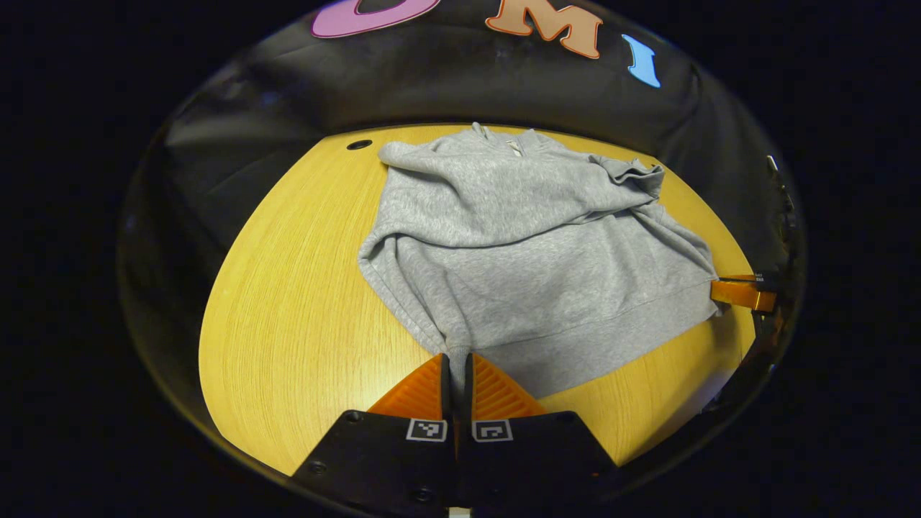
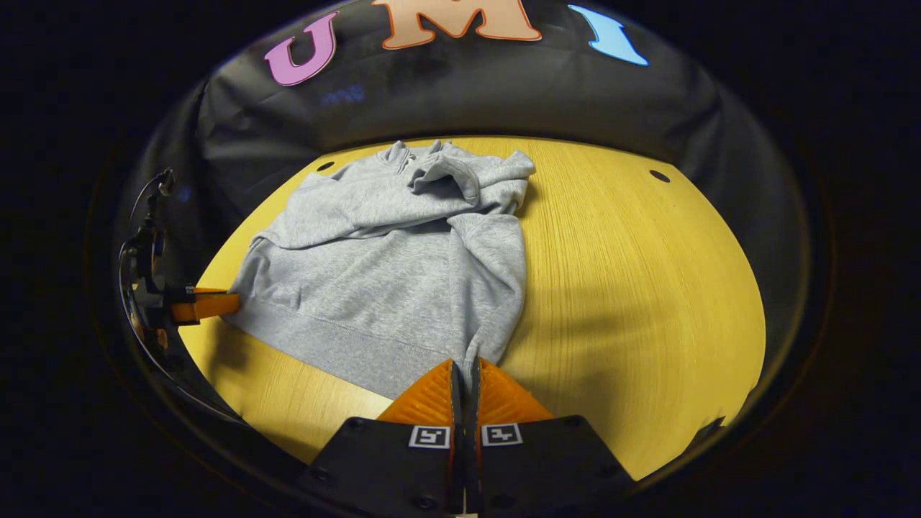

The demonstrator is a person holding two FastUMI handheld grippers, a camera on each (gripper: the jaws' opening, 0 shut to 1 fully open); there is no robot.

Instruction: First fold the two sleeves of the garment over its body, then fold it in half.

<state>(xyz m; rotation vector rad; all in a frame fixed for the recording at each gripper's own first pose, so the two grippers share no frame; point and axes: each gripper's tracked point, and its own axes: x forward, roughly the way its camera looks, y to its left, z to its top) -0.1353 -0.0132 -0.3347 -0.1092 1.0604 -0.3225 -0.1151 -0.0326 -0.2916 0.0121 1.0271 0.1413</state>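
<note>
On the yellow wood-grain table (image 1: 288,302) lies a grey sweatshirt (image 1: 532,252), soft and fleecy, heathered in colour, with a ribbed band along its hem. It sits toward the far side of the tabletop, collar pointing at the black cloth wall (image 1: 460,93), hem nearest the cameras. Both sleeves are already laid across the chest, their folds forming thick rounded ridges, and one cuff bunches into a crumpled lump near the collar (image 2: 446,176). In the left gripper view, the left gripper (image 1: 457,363) has its orange ridged fingers (image 1: 421,392) drawn close together, a pinch of the grey hem corner caught between them. In the right gripper view, the right gripper (image 2: 465,368) does the same at the opposite hem corner, its wedge-shaped, finely grooved fingers (image 2: 504,396) nearly touching with cloth held in the narrow slit. Each gripper's black body carries small square printed markers (image 2: 429,436). The table's surface shows fine straight grain lines and a dark round hole (image 1: 358,144) near its far edge.
</note>
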